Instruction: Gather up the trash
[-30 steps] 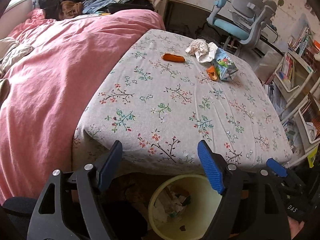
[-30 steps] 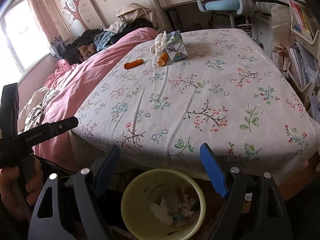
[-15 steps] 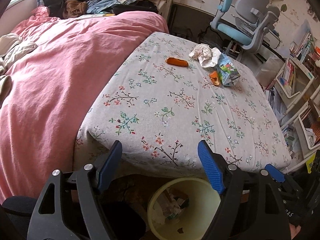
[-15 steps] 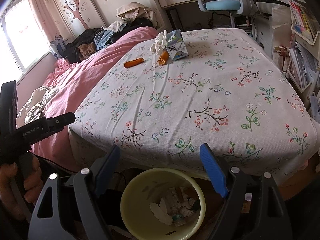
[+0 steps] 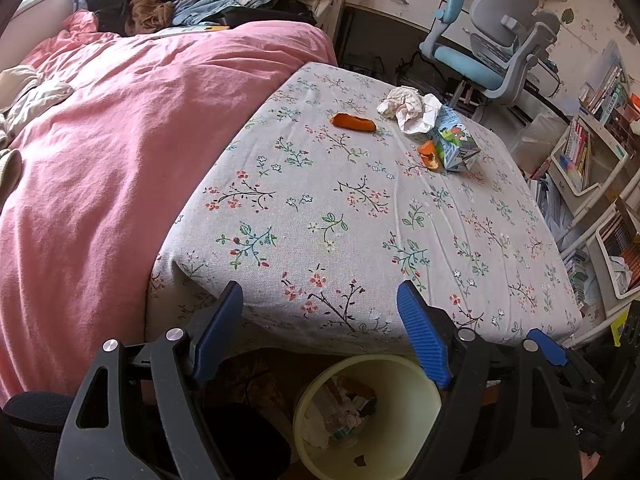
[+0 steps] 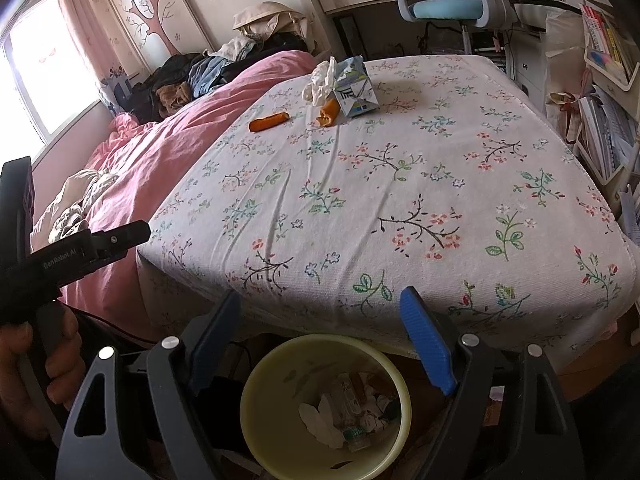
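On the far part of the floral bed sheet [image 5: 360, 208] lie an orange peel piece [image 5: 353, 121], crumpled white tissue [image 5: 408, 107], a crushed drink carton [image 5: 456, 140] and a second orange piece [image 5: 429, 155]. The right wrist view shows the same peel [image 6: 269, 122], tissue [image 6: 320, 80], carton [image 6: 354, 90] and orange piece [image 6: 329, 111]. A pale yellow bin [image 5: 368, 412] holding trash stands on the floor at the bed's foot, and shows in the right wrist view [image 6: 326, 404]. My left gripper [image 5: 320, 332] and right gripper [image 6: 320, 332] are both open and empty above the bin.
A pink duvet [image 5: 100, 152] covers the bed's left side, with clothes [image 5: 180, 0] piled at the head. A blue-grey desk chair [image 5: 492, 44] and desk stand beyond the bed. Bookshelves [image 5: 592, 152] line the right side. The hand holding the left gripper shows in the right wrist view [image 6: 48, 352].
The left gripper has moved slightly, so the bed and trash sit a little lower and larger in its view. The right view is almost unchanged. Both grippers stay open.
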Demonstrator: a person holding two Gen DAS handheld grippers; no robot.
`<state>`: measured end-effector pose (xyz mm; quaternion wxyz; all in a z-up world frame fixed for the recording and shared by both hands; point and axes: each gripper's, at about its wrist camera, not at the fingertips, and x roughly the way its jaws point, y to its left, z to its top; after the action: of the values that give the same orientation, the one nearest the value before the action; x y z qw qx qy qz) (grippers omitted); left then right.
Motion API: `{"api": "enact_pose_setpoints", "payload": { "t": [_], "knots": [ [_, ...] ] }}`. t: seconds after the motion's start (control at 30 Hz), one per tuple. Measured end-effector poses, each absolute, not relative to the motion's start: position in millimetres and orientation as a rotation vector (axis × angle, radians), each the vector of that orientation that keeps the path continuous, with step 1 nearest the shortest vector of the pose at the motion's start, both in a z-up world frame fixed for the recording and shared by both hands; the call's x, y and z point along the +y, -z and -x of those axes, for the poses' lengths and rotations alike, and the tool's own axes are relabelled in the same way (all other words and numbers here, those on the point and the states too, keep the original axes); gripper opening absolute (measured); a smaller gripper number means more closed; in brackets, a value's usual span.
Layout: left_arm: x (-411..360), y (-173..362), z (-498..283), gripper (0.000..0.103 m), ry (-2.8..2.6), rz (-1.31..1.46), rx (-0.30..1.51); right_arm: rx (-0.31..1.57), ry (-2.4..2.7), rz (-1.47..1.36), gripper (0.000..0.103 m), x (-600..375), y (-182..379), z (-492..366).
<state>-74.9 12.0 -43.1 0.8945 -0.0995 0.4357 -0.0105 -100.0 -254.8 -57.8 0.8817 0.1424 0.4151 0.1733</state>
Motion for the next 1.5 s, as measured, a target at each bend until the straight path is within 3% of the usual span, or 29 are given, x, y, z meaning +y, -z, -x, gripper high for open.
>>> {"api": "enact_pose_setpoints", "payload": {
  "t": [0.77,1.5],
  "knots": [
    [18,38,52,0.077,0.015,0.210,0.914,0.859,-0.380,-0.299,0.080,-251,53,95],
    [4,41,-86,0.080,0.049,0.048,0.992,0.830,-0.487,-0.246,0.080,-210,31,-22]
  ]
}}
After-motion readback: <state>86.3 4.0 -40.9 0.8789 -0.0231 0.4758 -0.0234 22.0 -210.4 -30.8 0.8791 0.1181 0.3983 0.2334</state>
